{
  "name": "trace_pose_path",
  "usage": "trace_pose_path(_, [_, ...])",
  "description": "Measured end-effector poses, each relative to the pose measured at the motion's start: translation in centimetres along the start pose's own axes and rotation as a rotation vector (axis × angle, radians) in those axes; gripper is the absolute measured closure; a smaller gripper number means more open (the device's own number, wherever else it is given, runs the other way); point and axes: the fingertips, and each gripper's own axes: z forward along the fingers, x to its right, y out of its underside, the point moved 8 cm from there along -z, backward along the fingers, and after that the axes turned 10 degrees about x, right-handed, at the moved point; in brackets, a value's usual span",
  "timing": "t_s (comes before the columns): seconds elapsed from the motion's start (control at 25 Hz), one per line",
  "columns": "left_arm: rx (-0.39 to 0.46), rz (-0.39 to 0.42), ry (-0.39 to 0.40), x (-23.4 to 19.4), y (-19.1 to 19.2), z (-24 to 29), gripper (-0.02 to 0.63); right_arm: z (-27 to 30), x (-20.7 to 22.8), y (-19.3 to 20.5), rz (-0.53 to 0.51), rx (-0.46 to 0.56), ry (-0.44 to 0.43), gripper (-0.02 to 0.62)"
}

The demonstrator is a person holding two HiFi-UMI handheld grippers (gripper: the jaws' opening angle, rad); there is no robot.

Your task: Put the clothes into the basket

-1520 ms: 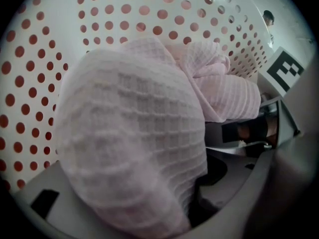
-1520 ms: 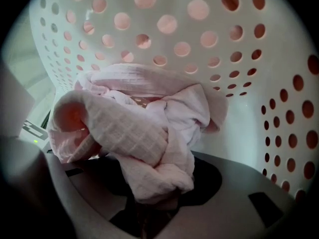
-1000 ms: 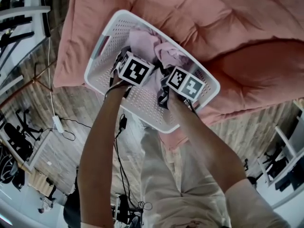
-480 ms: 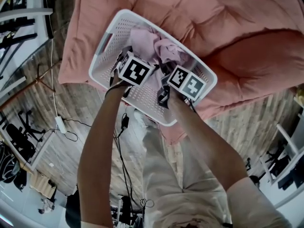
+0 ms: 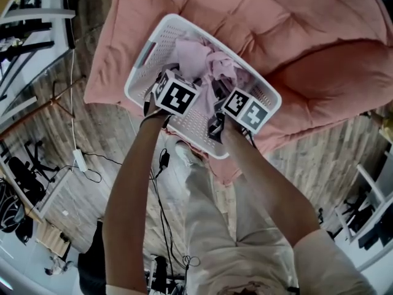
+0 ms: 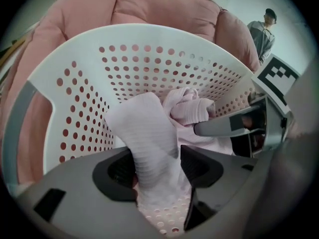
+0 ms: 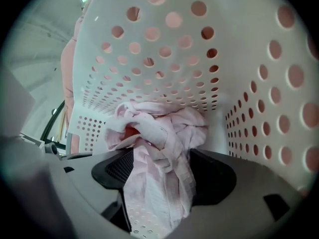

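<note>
A white perforated basket (image 5: 166, 22) rests on pink bedding, with a heap of pale pink clothes (image 5: 202, 63) inside. Both grippers reach into it side by side. My left gripper (image 5: 174, 82) is closing, and its pads (image 6: 124, 171) press a ribbed, pale pink fold (image 6: 149, 133) that stands up between them. My right gripper (image 5: 228, 97) is opening; a crumpled pink garment (image 7: 159, 133) lies loosely between its jaws, in front of the basket wall (image 7: 164, 49). In the left gripper view, a finger of the right gripper (image 6: 224, 127) shows beside the heap.
Pink bedding (image 5: 295, 35) surrounds the basket on three sides. The near side is wooden floor with cables (image 5: 80, 158) and the holder's legs. A person (image 6: 261, 31) stands far behind the basket.
Both grippers stay over the clothes in the basket. The basket now sits slightly higher and further right in the head view.
</note>
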Motion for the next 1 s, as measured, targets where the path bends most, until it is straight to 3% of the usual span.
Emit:
trace_pose_path(0.32, [0.013, -0.016, 0.003, 0.8, -0.1, -2.0, 0.336, -1.9, -1.4, -0.4, -0.01, 0.022, -0.007, 0.244])
trace_pose_path(0.6, [0.029, -0.036, -0.04, 1.1, -0.1, -3.6, 0.357, -3.1, -2.4, -0.5, -0.013, 0.025, -0.055, 0.245])
trace_pose_path(0.8, [0.067, -0.058, -0.057, 1.5, -0.7, -5.4, 0.419, -3.8, -3.2, -0.6, -0.015, 0.02, -0.088, 0.245])
trace_pose_path(1.0, [0.111, -0.093, -0.119, 2.4, -0.5, -6.7, 0.545, -4.9, -3.6, -1.1, -0.027, 0.018, -0.118, 0.247])
